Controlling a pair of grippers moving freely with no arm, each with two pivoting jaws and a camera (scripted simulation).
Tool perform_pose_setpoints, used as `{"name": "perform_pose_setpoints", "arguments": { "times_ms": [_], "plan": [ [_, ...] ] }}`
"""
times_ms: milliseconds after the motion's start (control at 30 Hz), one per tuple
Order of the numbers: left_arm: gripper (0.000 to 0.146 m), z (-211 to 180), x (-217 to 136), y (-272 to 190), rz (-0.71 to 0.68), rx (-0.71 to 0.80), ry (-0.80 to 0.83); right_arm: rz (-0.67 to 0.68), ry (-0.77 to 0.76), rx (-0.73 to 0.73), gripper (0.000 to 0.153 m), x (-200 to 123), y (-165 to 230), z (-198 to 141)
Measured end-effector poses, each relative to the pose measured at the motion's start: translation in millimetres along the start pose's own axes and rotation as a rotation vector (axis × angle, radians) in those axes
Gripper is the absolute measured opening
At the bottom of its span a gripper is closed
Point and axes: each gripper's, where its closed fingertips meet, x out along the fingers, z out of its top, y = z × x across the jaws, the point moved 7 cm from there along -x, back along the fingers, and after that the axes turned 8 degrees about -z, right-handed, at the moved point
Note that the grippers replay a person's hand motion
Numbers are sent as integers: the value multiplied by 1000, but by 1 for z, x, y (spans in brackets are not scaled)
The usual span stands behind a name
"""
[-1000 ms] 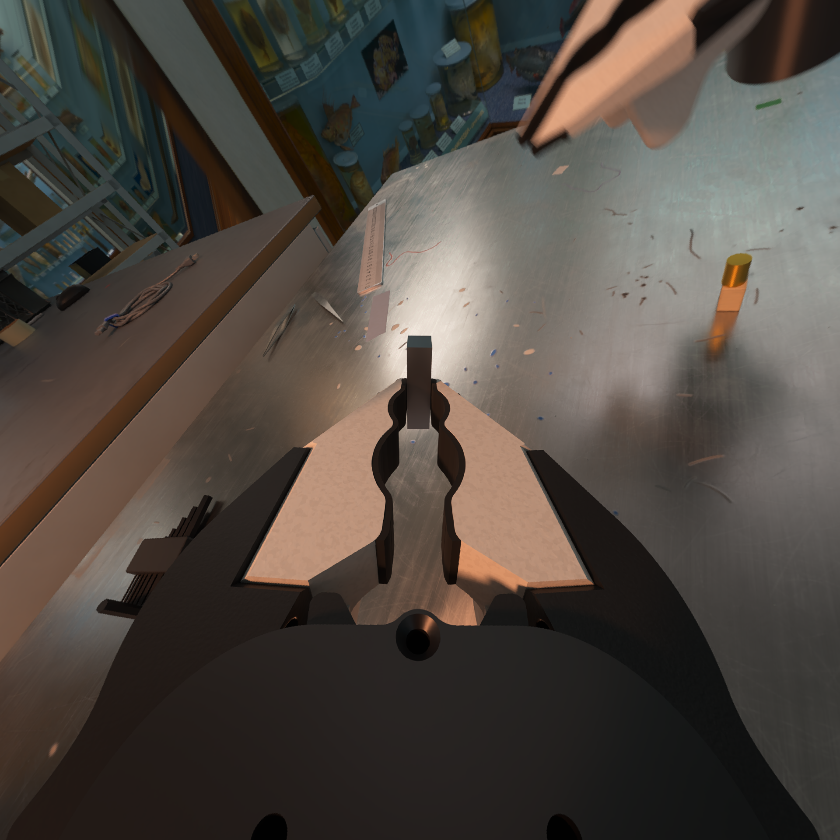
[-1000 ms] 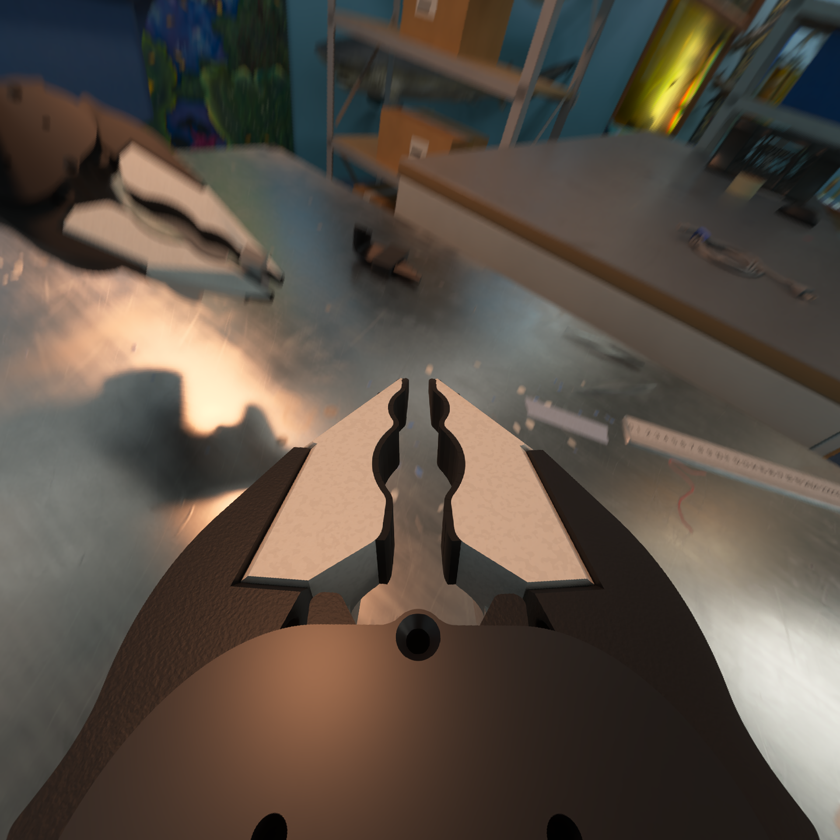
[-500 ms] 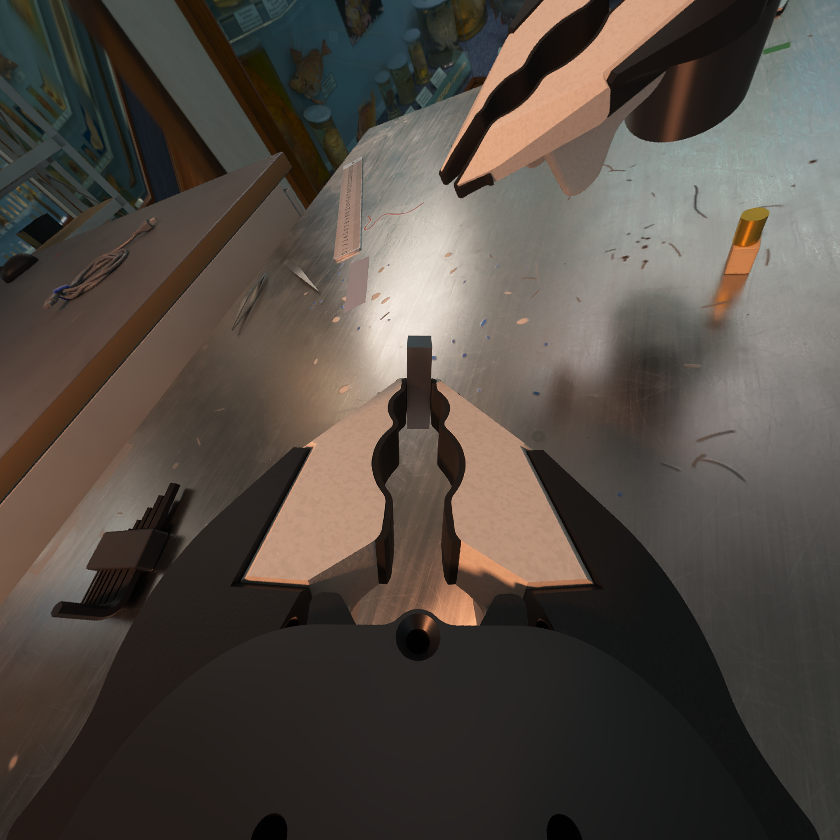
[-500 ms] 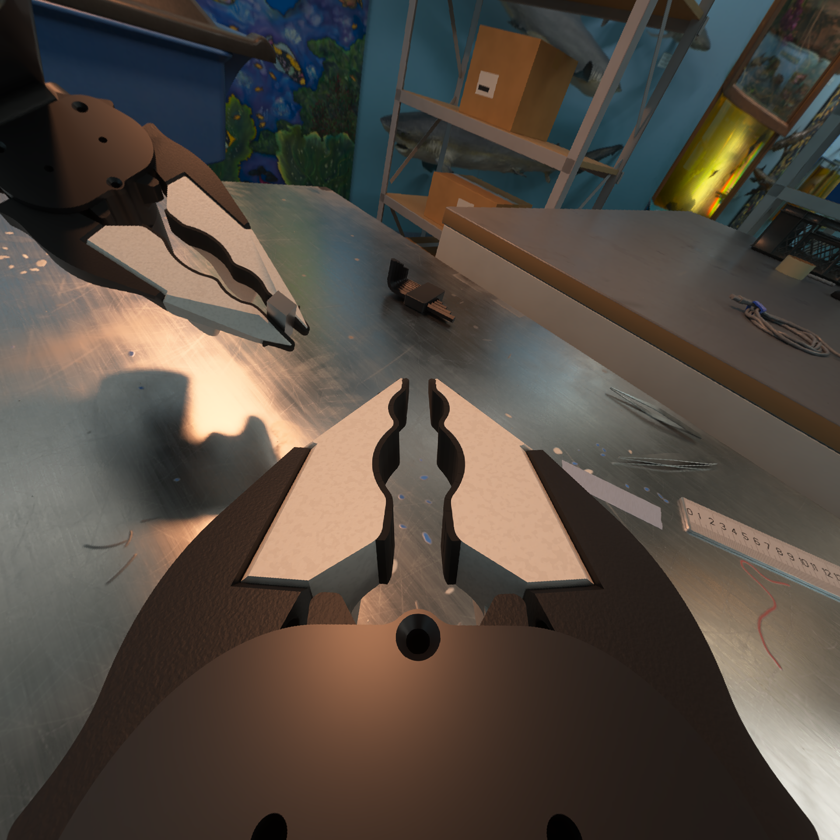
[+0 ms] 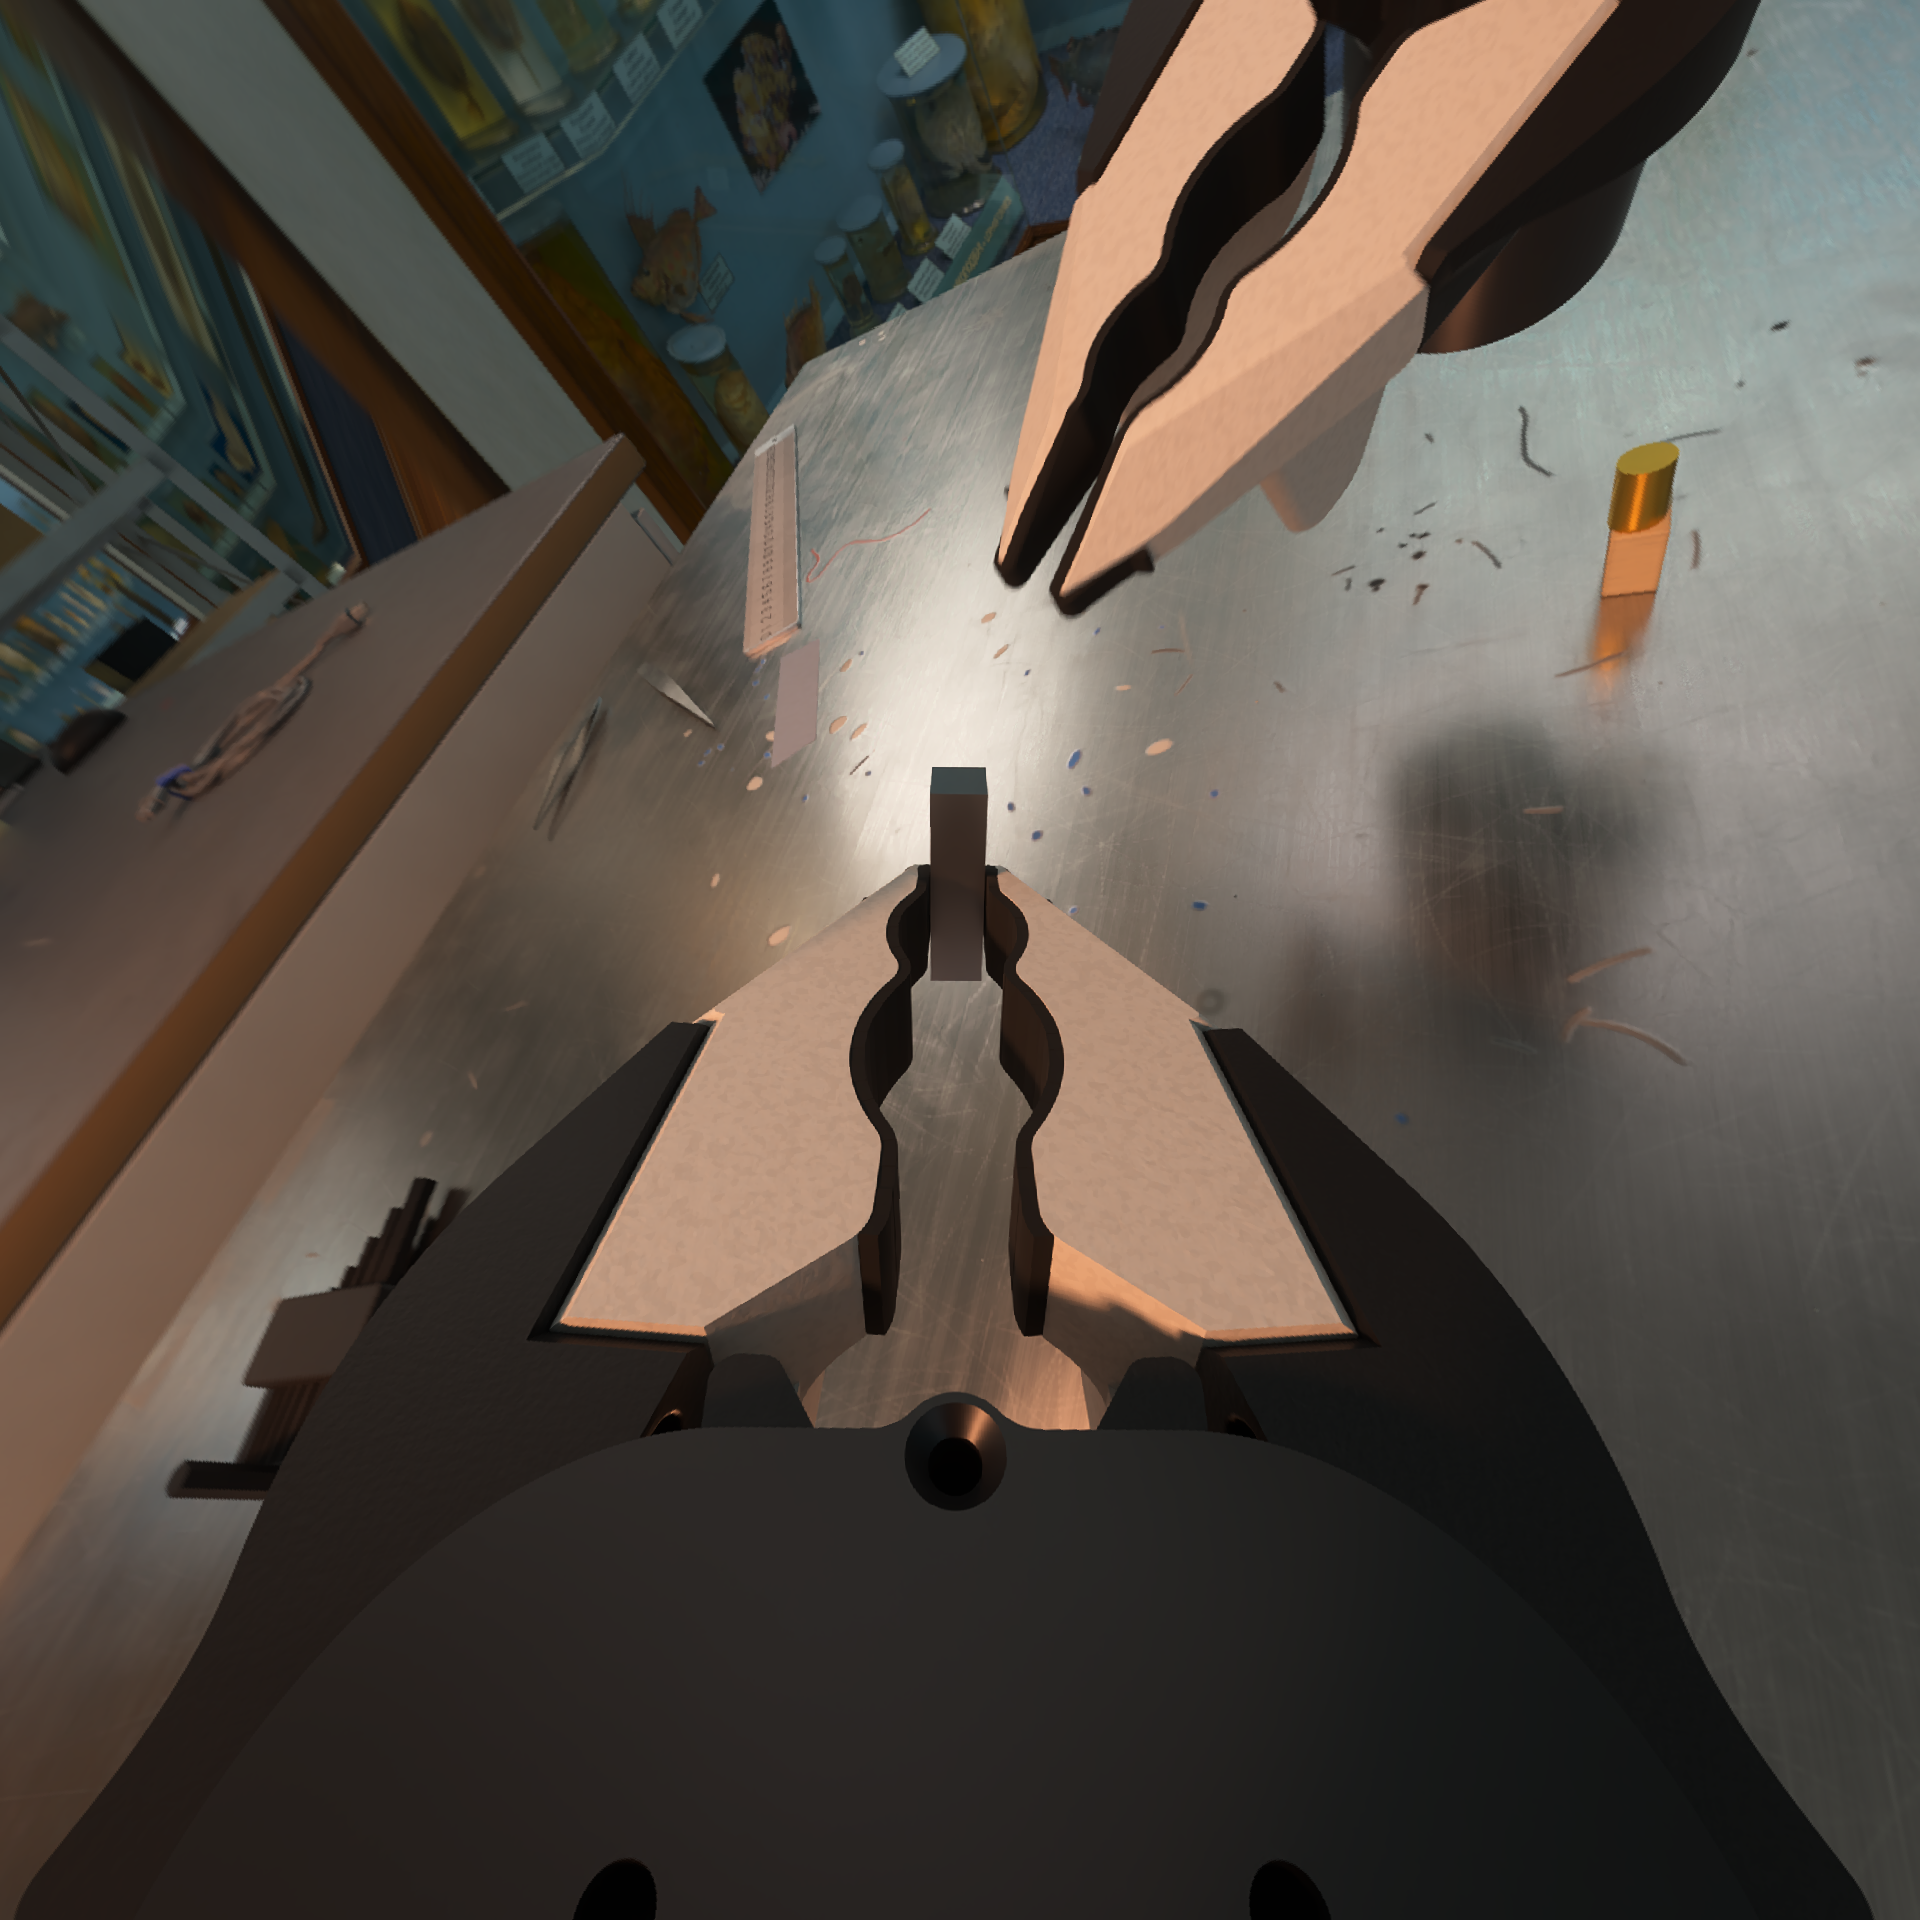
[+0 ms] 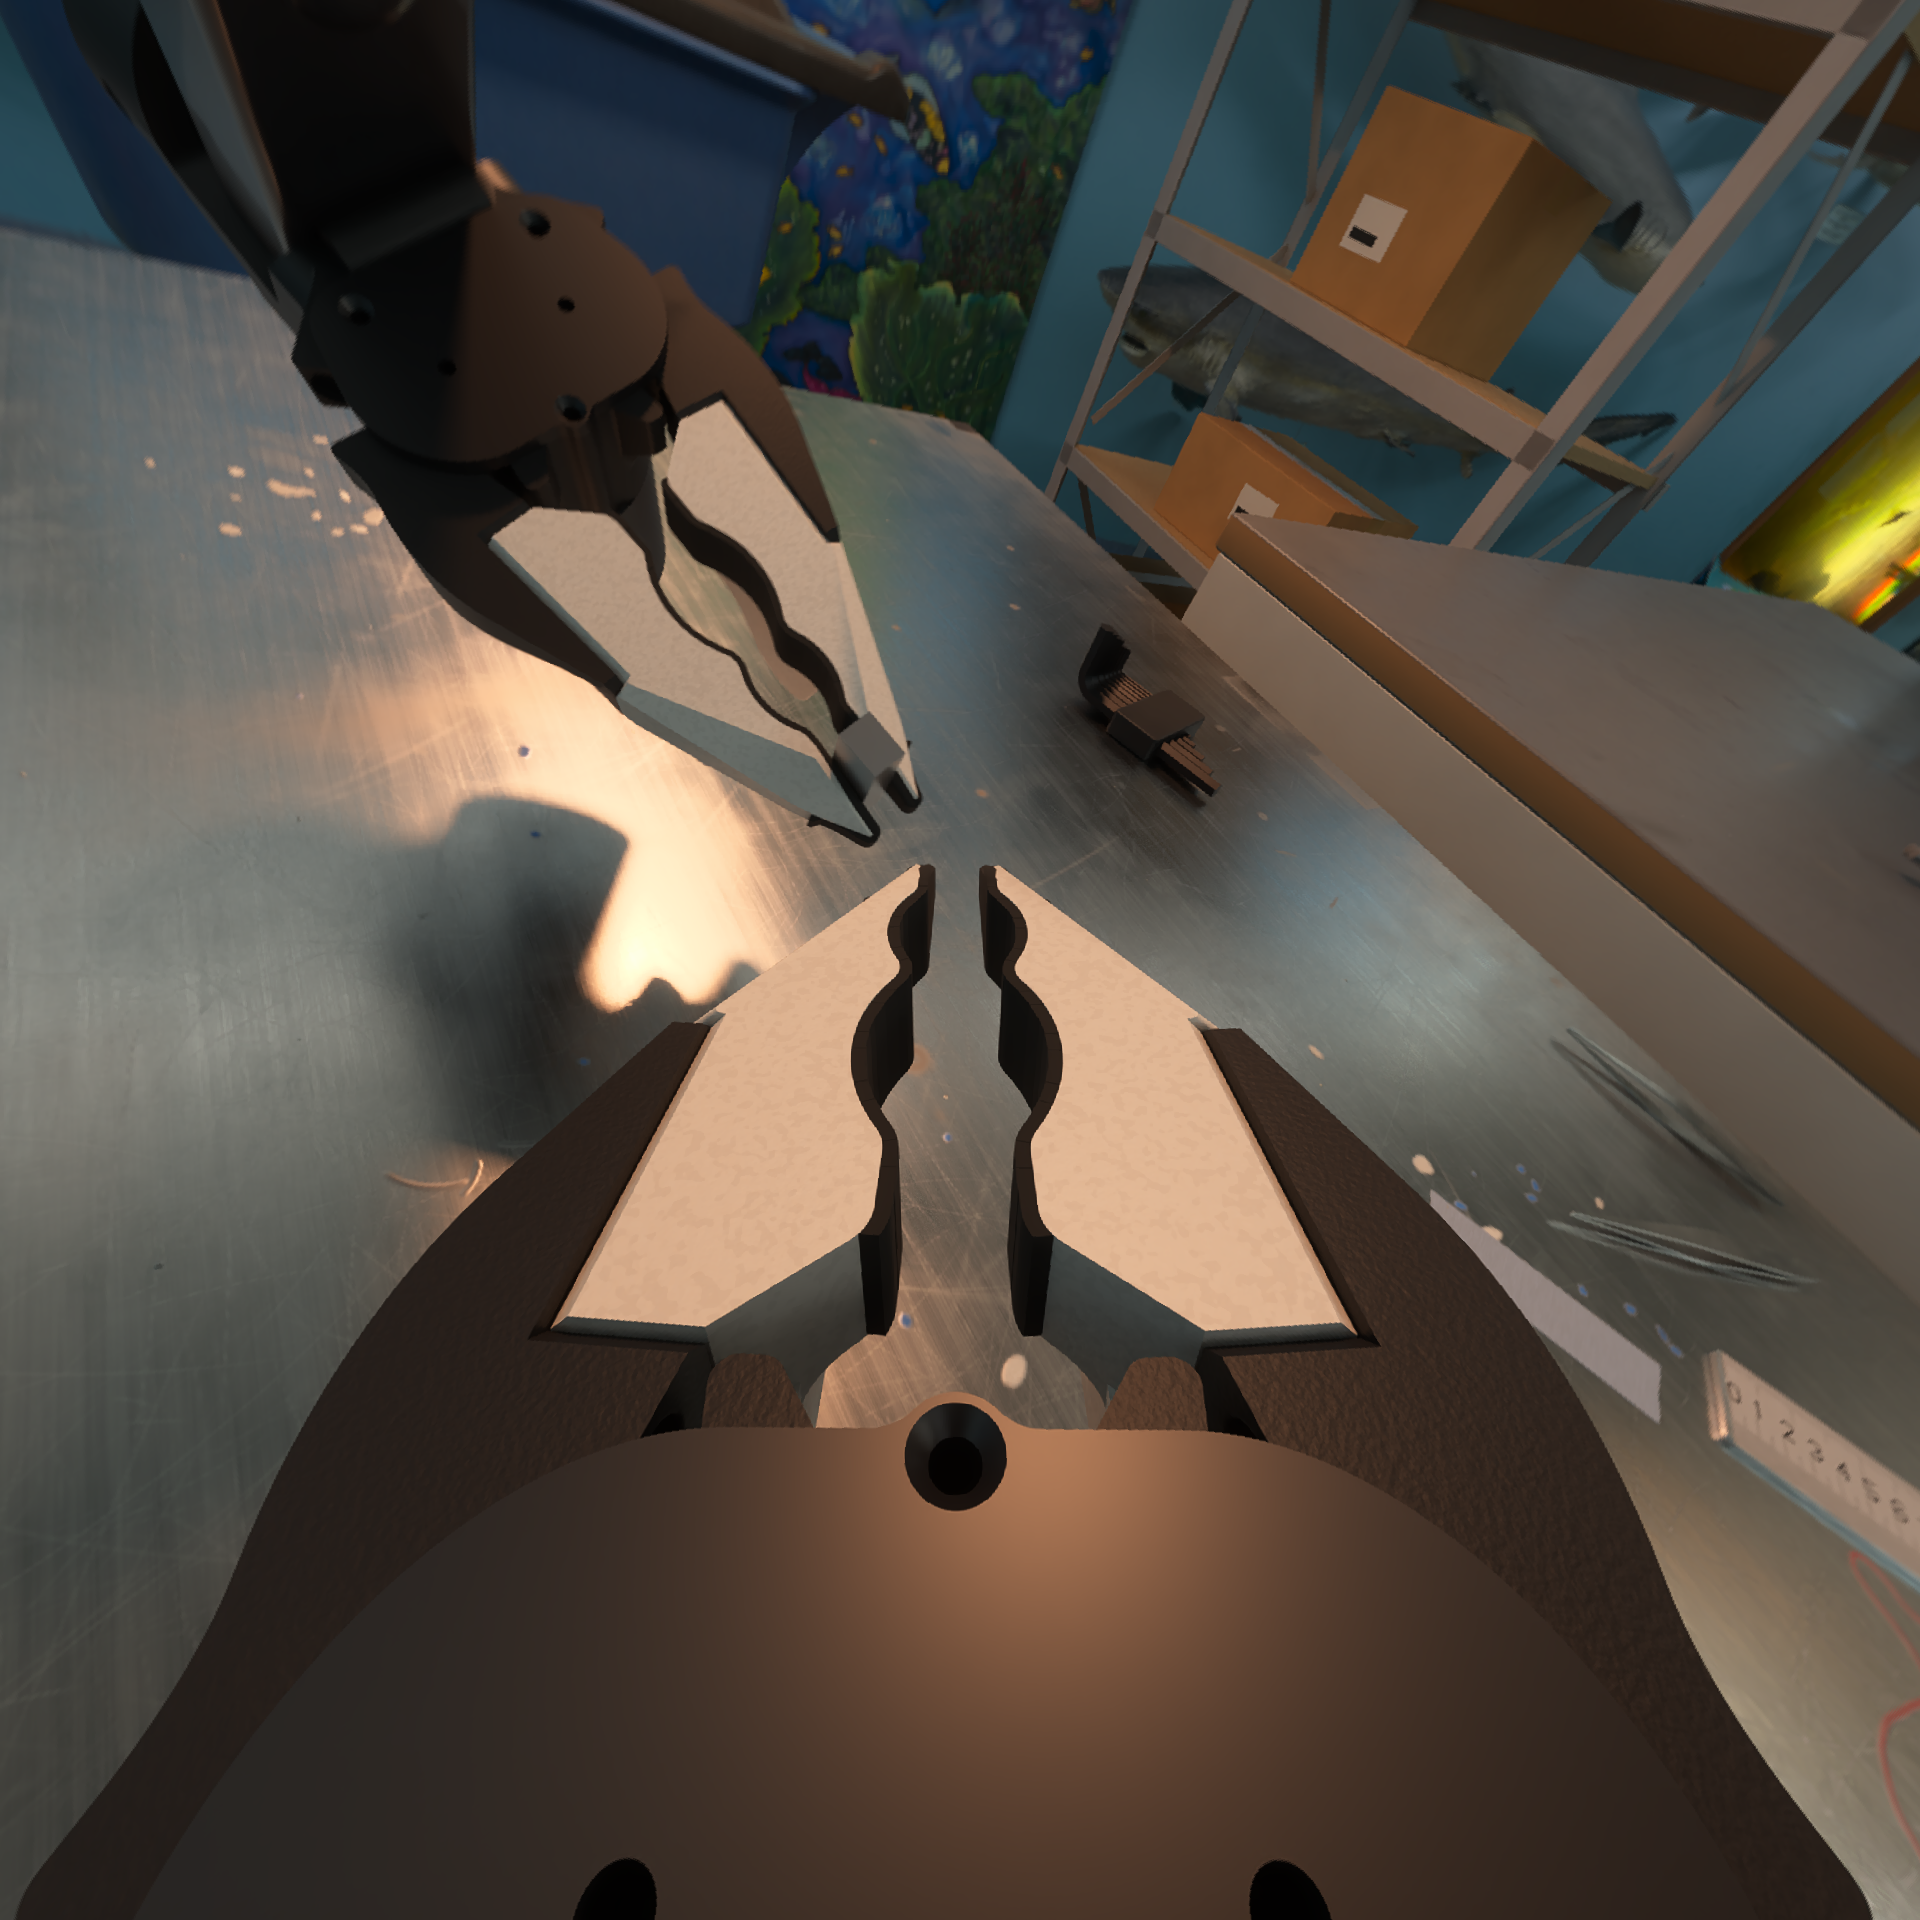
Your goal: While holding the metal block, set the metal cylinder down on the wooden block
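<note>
With the metal block (image 5: 957, 868) pinched at the tips of the left gripper (image 5: 956, 883) and the empty right gripper (image 6: 956, 883) narrowly parted, the brass-coloured metal cylinder (image 5: 1642, 501) (already upright on the wooden block (image 5: 1634, 559)) could be toppled by a careless sweep.

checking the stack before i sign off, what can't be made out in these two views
- Metal cylinder on wooden block: small and far in the left wrist view, so their contact is unclear; neither appears in the right wrist view.
- Metal block: the left gripper covers its sides.
- Right gripper: empty, jaws slightly apart; body cut off by the left view's top edge.
</note>
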Motion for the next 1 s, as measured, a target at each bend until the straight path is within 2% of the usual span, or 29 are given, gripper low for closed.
{"name": "perform_pose_setpoints", "arguments": {
  "times_ms": [233, 533, 733, 1000],
  "plan": [
    [9, 7, 0, -10, 25, 131, 14, -15, 20, -144, 8, 10, 19, 5],
    [9, 6, 4, -18, -12, 138, 59, -7, 78, -229, 8, 17, 30, 2],
    [8, 4, 7, -22, -17, 175, 97, -20, 115, -243, 9, 19, 32, 1],
    [9, 3, 12, -29, -25, 216, 124, 29, 158, -204, 8, 16, 30, -1]
  ]
}}
